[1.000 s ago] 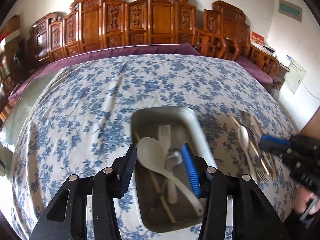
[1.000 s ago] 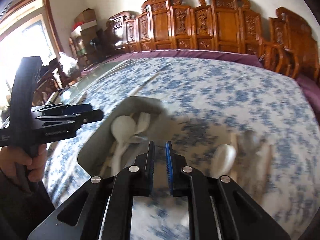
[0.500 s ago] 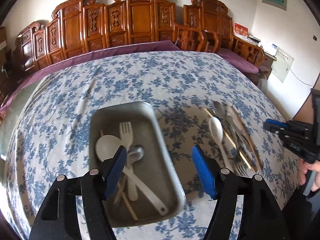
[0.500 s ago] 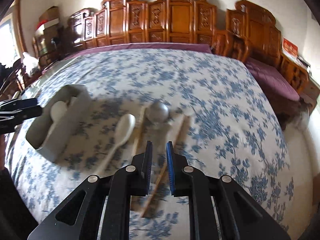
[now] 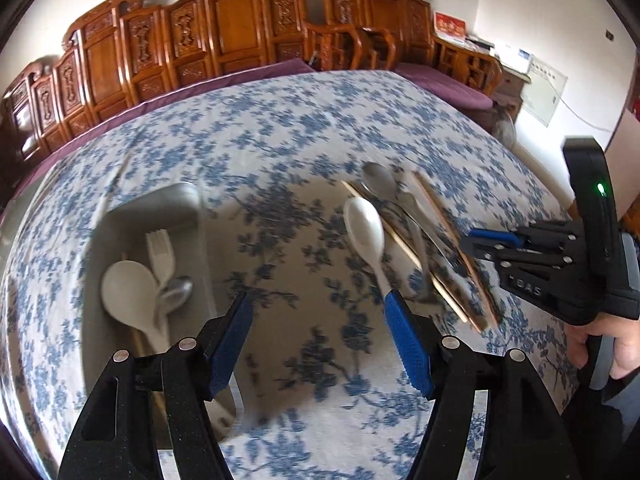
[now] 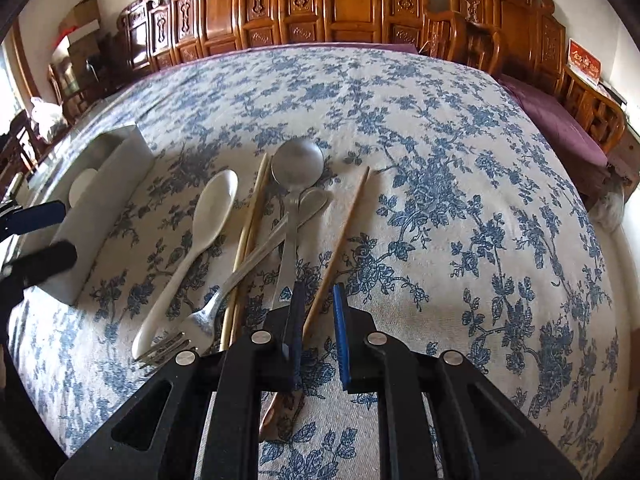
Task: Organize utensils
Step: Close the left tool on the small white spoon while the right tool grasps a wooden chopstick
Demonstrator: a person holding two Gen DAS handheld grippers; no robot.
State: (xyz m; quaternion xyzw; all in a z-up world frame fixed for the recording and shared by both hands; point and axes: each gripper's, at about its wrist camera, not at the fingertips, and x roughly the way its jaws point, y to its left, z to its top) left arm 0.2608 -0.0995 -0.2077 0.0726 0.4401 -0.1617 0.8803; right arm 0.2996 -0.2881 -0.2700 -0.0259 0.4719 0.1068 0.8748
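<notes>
The left gripper [image 5: 320, 336] is held over bare blue-flowered tablecloth [image 6: 460, 152] between the grey tray [image 5: 192, 200] and the loose utensils, its jaws having just been opening and now spread wide with nothing between them. The right gripper [image 6: 318, 332] is held low over the near end of a brown chopstick [image 6: 340, 244], its jaws nearly closed; whether the pads grip the chopstick cannot be told. In the tray lie a white spoon [image 5: 128, 292], a white fork [image 5: 162, 252] and a metal spoon [image 5: 176, 294], while on the cloth near the table's front edge a white serving spoon [image 6: 200, 240], pale chopsticks [image 6: 250, 236], a metal fork [image 6: 224, 300] and a metal ladle [image 6: 296, 168] lie together.
</notes>
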